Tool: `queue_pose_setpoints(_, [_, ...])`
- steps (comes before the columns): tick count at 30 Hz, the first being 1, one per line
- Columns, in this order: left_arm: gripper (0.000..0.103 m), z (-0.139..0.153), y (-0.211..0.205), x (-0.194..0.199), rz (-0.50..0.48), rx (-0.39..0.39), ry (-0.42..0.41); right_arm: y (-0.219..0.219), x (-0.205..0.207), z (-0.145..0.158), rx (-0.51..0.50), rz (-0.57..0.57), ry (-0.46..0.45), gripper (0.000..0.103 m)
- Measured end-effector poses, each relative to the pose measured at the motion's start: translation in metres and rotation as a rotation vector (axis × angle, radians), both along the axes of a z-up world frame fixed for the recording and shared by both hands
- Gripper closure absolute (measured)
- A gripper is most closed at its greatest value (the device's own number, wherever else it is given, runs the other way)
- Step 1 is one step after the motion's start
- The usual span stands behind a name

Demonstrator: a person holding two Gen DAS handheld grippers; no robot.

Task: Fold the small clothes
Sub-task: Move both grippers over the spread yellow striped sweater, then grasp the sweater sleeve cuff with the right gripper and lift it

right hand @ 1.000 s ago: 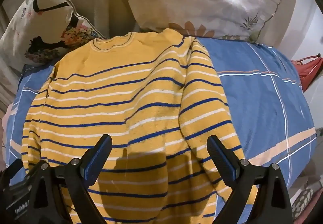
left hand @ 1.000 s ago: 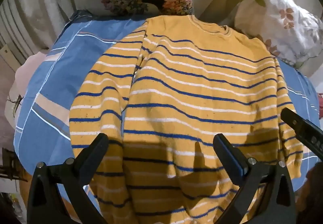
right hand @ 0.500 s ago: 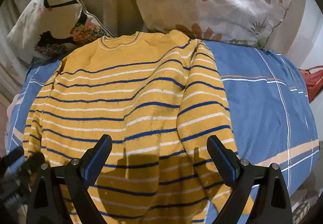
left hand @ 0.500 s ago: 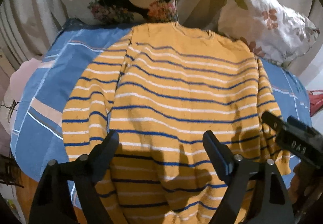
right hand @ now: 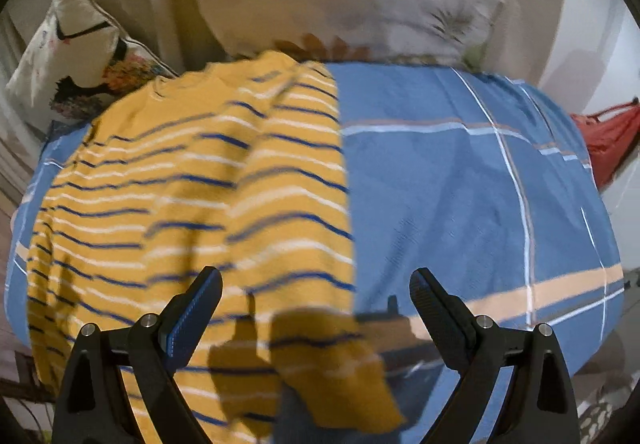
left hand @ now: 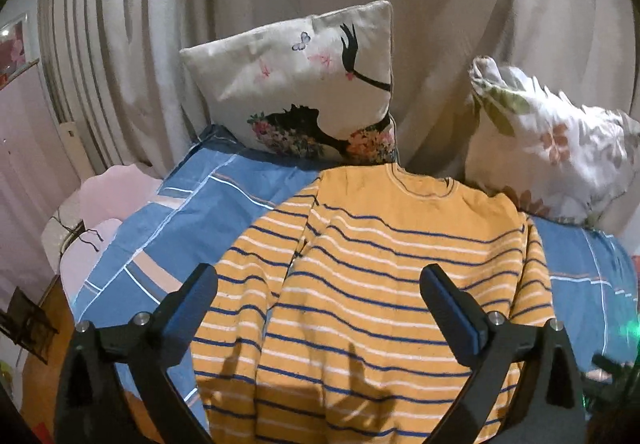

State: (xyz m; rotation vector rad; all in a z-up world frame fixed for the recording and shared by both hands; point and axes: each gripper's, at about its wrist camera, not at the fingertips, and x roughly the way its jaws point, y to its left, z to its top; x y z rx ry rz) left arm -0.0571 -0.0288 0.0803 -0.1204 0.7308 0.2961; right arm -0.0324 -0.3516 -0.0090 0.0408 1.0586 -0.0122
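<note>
Bed with pillows; soft, floppy yellow sweater lies flat. Left claw opening, right claw spread, both empty. I'd pinch the sleeve cuff.

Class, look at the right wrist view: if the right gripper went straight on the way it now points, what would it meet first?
Probably the right sleeve edge of the yellow striped sweater, or the blue bedsheet just beside it. The right gripper hangs open over that border; blur leaves depth unclear.

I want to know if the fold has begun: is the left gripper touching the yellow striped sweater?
Apart. In the left wrist view the left gripper hangs above the sweater, jaws opening with nothing between them, casting separate shadows on the fabric.
</note>
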Motion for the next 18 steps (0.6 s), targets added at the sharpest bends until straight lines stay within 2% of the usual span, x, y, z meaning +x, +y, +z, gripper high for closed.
queue_pose_setpoints(3, [0.002, 0.002, -0.009, 0.0, 0.003, 0.017, 0.012, -0.02, -0.009, -0.011, 0.001, -0.008, 0.032, 0.006])
queue_pose_setpoints(8, [0.002, -0.015, -0.018, -0.007, -0.004, -0.077, 0.072, -0.039, -0.022, -0.032, 0.07, 0.016, 0.075, 0.007])
queue_pose_setpoints(9, [0.002, -0.02, -0.021, -0.007, -0.006, -0.084, 0.089, -0.038, -0.023, -0.035, 0.082, 0.027, 0.081, 0.011])
queue_pose_setpoints(11, [0.002, -0.024, -0.026, -0.008, -0.007, -0.078, 0.104, -0.035, -0.024, -0.044, 0.111, 0.067, 0.107, 0.036])
queue_pose_setpoints(12, [0.002, -0.025, -0.028, -0.009, -0.008, -0.074, 0.11, -0.034, -0.024, -0.048, 0.142, 0.09, 0.131, 0.074])
queue_pose_setpoints(13, [0.002, -0.026, -0.031, -0.009, -0.009, -0.07, 0.116, -0.034, -0.024, -0.051, 0.17, 0.101, 0.154, 0.094])
queue_pose_setpoints(15, [0.002, -0.025, -0.032, -0.01, -0.005, -0.064, 0.114, -0.047, -0.023, -0.048, 0.233, 0.078, 0.153, 0.094])
queue_pose_setpoints(18, [0.002, -0.023, -0.031, -0.01, 0.012, -0.059, 0.112, -0.093, -0.016, -0.026, 0.173, -0.052, 0.068, 0.094])
